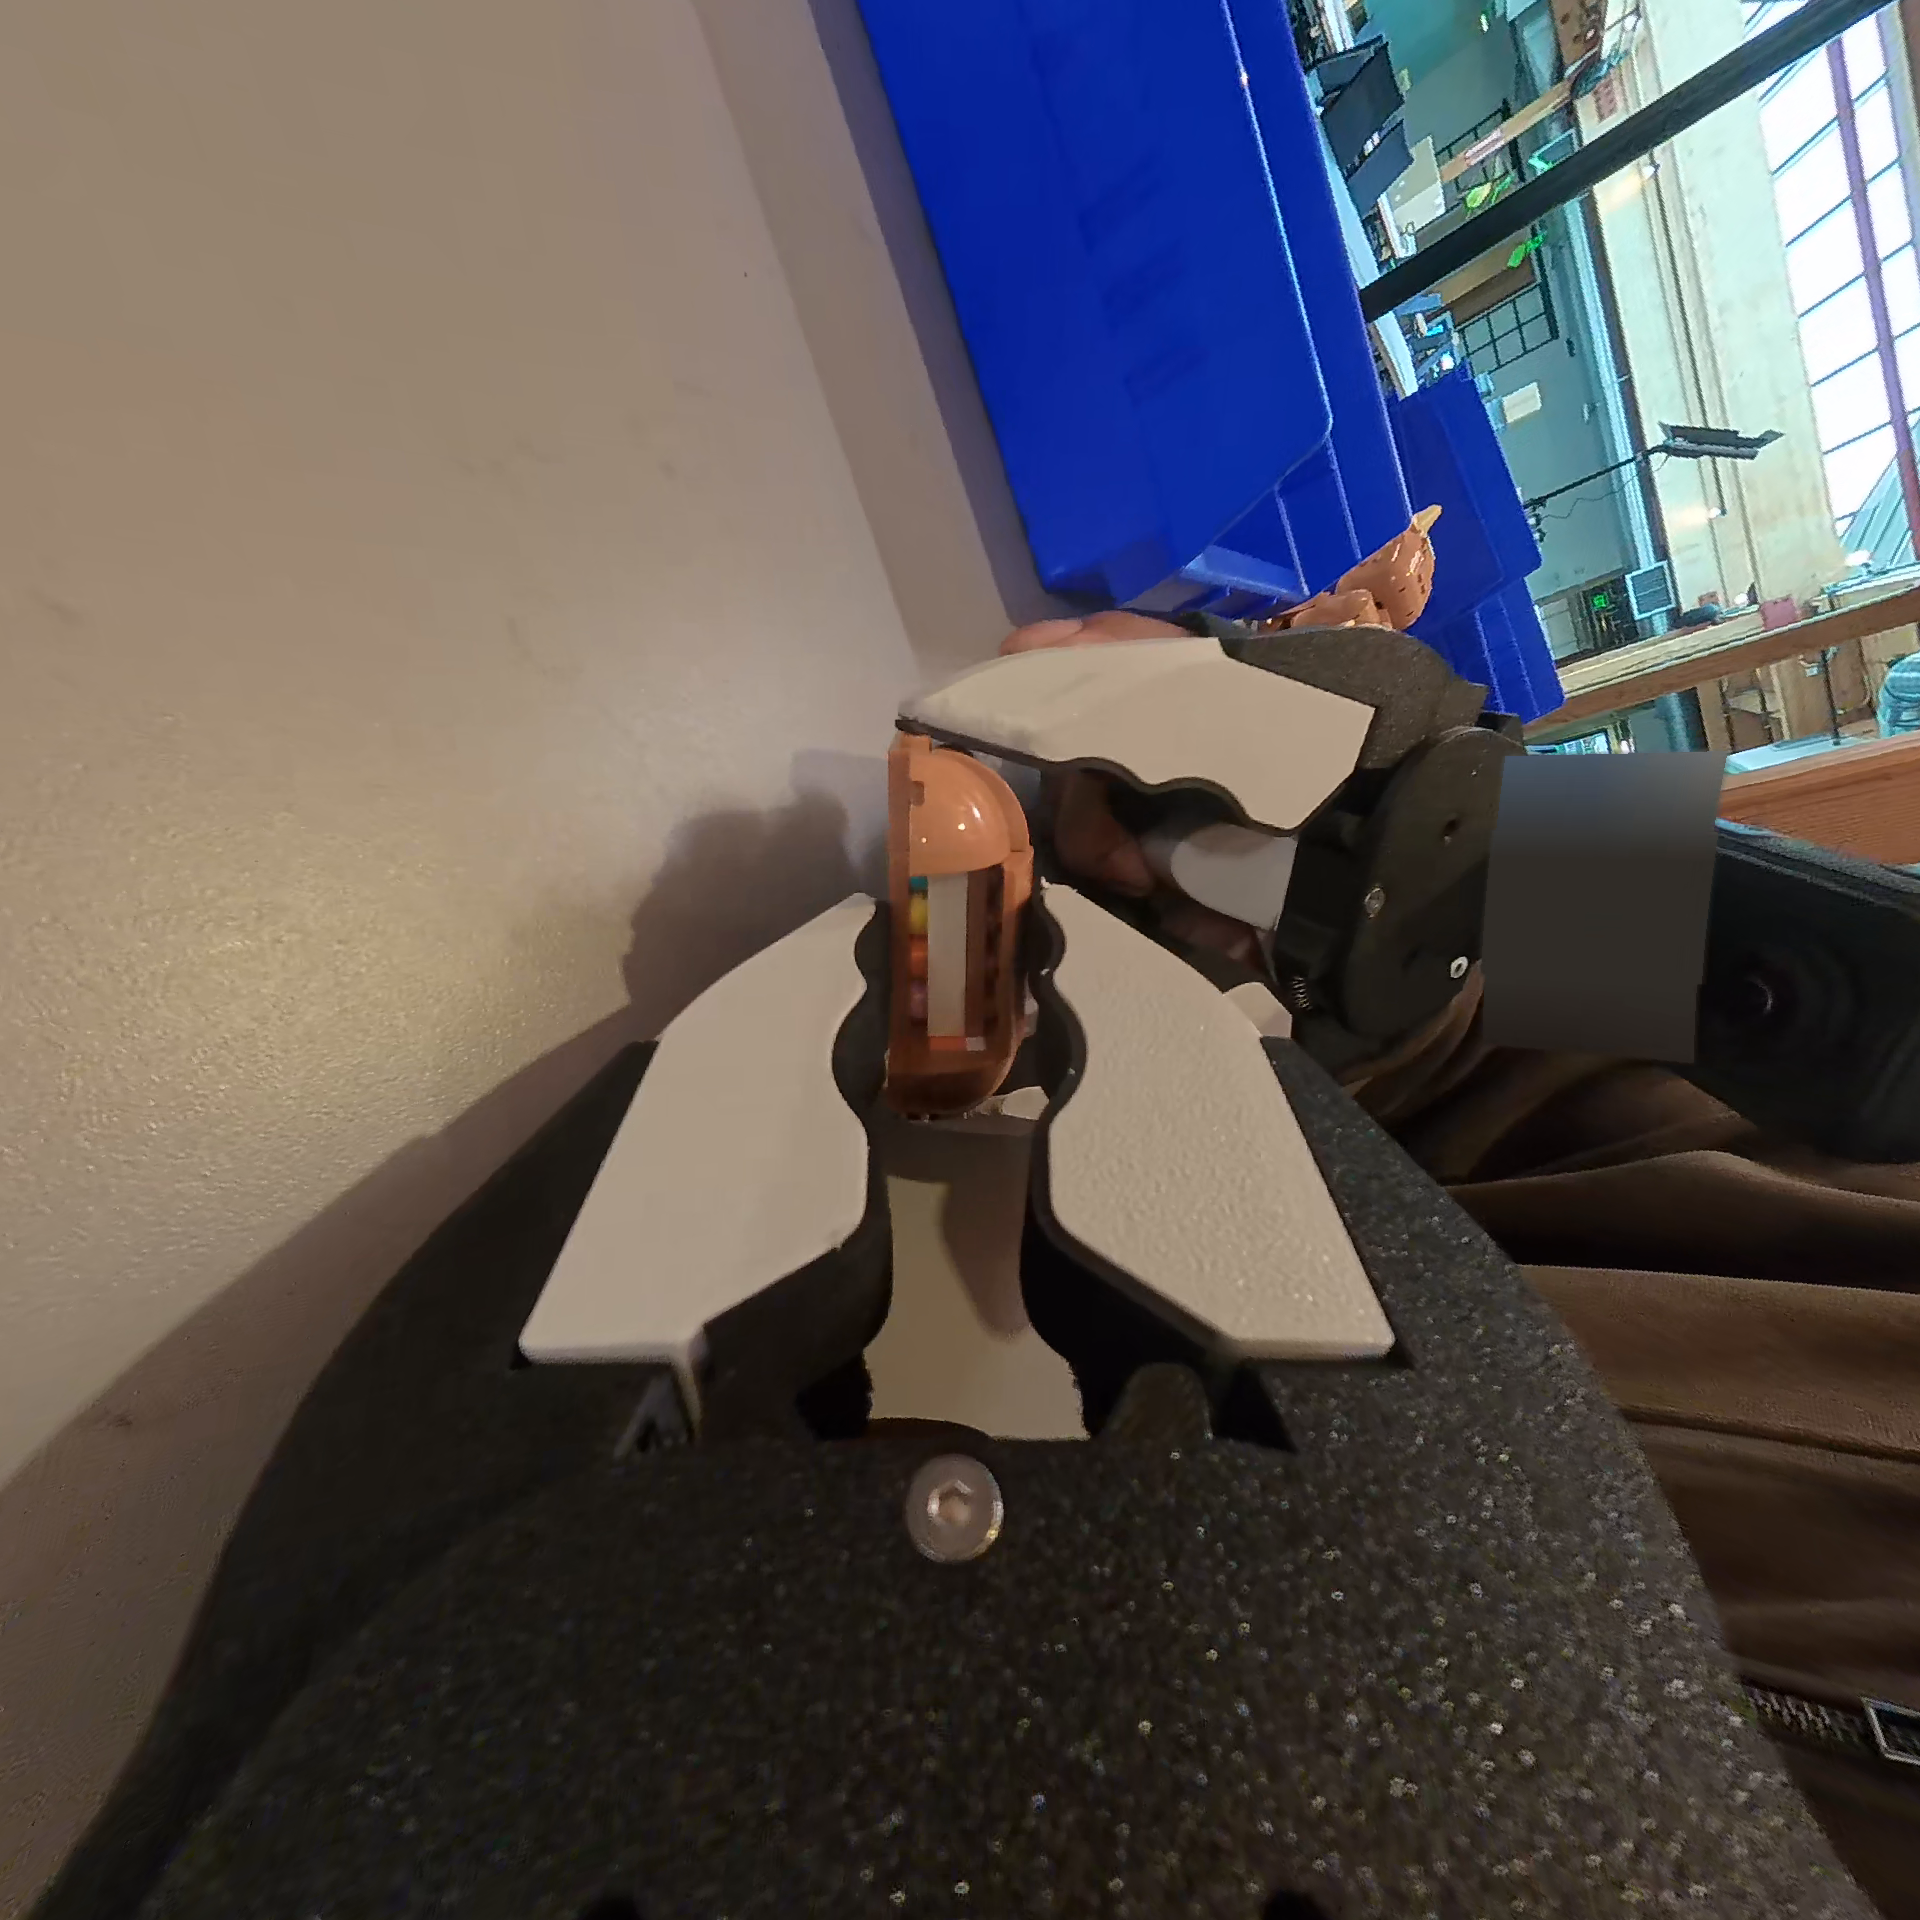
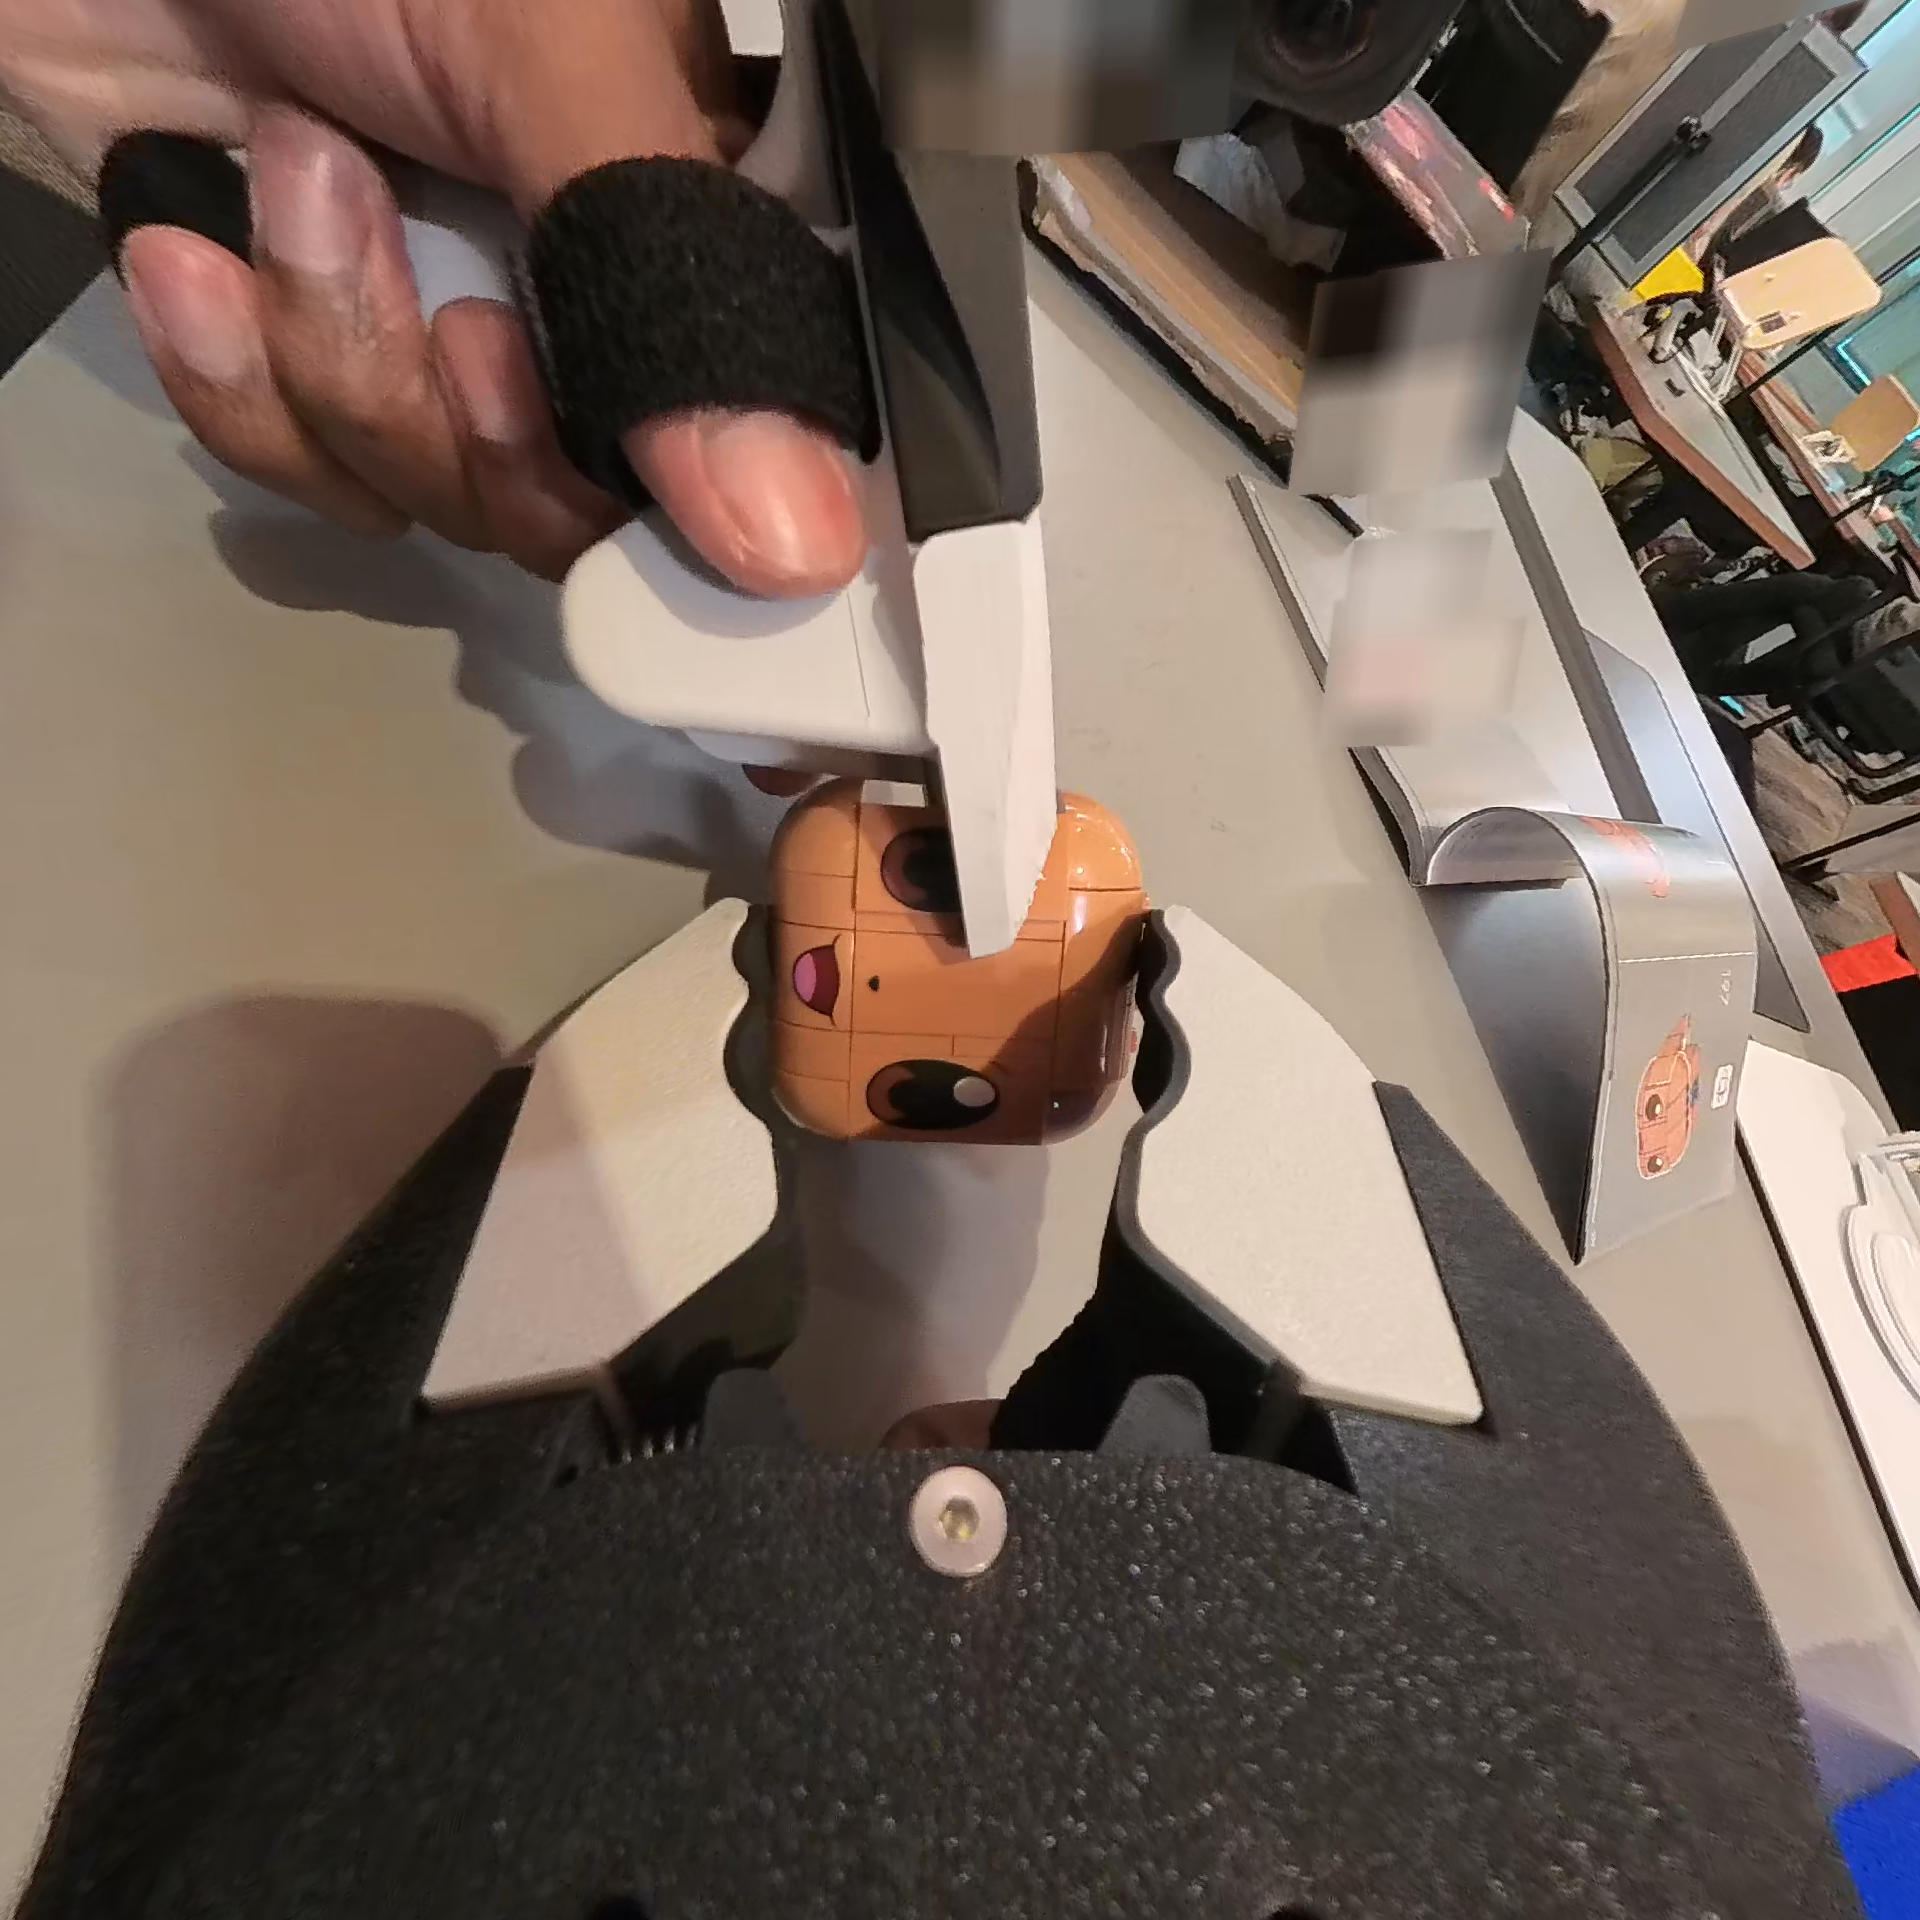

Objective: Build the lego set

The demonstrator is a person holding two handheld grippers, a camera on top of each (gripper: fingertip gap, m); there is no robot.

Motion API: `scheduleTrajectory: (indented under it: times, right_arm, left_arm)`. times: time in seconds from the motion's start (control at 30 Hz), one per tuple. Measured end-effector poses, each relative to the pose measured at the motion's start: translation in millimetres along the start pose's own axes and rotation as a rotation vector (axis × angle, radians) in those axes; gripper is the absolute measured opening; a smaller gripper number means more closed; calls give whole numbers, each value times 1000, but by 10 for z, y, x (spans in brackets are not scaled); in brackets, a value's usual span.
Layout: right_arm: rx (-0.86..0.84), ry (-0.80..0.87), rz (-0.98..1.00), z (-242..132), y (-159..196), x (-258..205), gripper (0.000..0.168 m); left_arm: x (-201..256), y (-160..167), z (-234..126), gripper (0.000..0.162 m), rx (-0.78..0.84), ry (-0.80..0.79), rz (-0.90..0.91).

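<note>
While your left gripper (image 1: 961,987) fingers clamp the lego head (image 1: 951,935), your right gripper (image 2: 951,977) fingers pinch it too.

Glossy plastic lego head (image 2: 951,977), matt tongs (image 2: 951,1023)

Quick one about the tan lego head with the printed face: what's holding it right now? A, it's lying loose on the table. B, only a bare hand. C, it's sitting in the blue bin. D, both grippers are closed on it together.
D: the right wrist view shows the right gripper clamped on the lego head while a finger of the left gripper crosses its face; the left wrist view shows the head between the left gripper's fingers.
</note>
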State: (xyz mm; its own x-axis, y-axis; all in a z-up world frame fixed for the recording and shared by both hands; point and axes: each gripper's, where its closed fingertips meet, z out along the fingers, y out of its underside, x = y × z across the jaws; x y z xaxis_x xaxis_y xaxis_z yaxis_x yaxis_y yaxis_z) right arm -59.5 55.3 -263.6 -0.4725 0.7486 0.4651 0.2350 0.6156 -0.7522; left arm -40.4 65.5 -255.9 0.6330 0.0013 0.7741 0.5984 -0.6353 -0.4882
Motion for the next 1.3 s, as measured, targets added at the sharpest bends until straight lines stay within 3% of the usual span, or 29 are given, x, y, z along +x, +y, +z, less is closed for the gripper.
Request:
scheduleTrajectory:
  times: [0.83,1.3]
  right_arm:
    - [2,4,-3,13,-13,-17,69]
    - [75,43,63,-92,-36,153,82]
  left_arm:
    - [-13,17,-29,23,-2,19,24]
    - [120,-130,-149,22,83,237,-114]
